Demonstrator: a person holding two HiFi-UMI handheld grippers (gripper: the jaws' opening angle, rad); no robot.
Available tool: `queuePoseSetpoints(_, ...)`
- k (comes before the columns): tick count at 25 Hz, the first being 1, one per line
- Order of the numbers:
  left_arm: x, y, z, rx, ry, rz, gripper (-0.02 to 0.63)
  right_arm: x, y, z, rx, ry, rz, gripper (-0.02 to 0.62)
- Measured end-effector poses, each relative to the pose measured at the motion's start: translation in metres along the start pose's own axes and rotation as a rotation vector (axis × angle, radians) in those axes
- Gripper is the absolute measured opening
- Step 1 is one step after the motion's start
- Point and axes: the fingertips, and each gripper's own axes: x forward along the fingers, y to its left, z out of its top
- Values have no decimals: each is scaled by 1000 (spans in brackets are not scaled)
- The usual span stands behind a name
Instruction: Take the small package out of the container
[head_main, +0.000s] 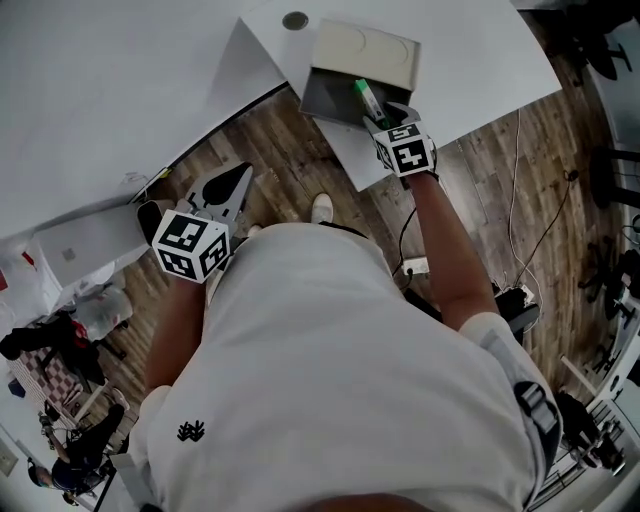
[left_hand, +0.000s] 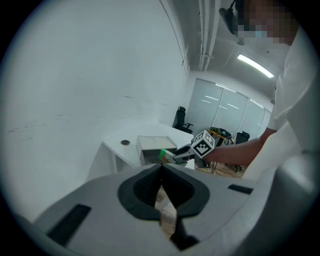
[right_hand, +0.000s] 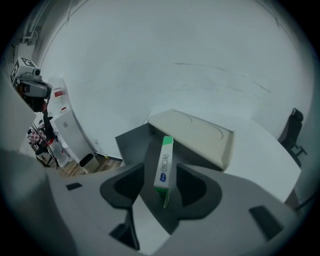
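Right gripper (right_hand: 163, 175) is holding its fingers wide apart around the small package (right_hand: 164, 162), which is sitting upright in the open container (right_hand: 134, 141) on the table (right_hand: 260, 150), so squeezing and lifting is looking next, while left gripper (left_hand: 161, 169) is idling, fingers together.

Grey characters and a blue oval logo noted along the side of the small package (right_hand: 164, 170), too blurred to read. Black wordless emblem (head_main: 190, 431) noted on the white shirt (head_main: 340, 380). No other print legible.
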Motion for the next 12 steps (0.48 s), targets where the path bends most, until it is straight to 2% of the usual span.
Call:
queuePoseSetpoints(7,-9,7,0,-8,4,32,6,20,-5,-5,-13,54,-12,190)
queuePoseSetpoints(9,-10,9,-2,-9,6,37,7,23,-6,-7,-14,63,-21,136)
queuePoseSetpoints(12,-12,12,-2,-10,5,40,6,24,-8,-9,-14,64,-33,107)
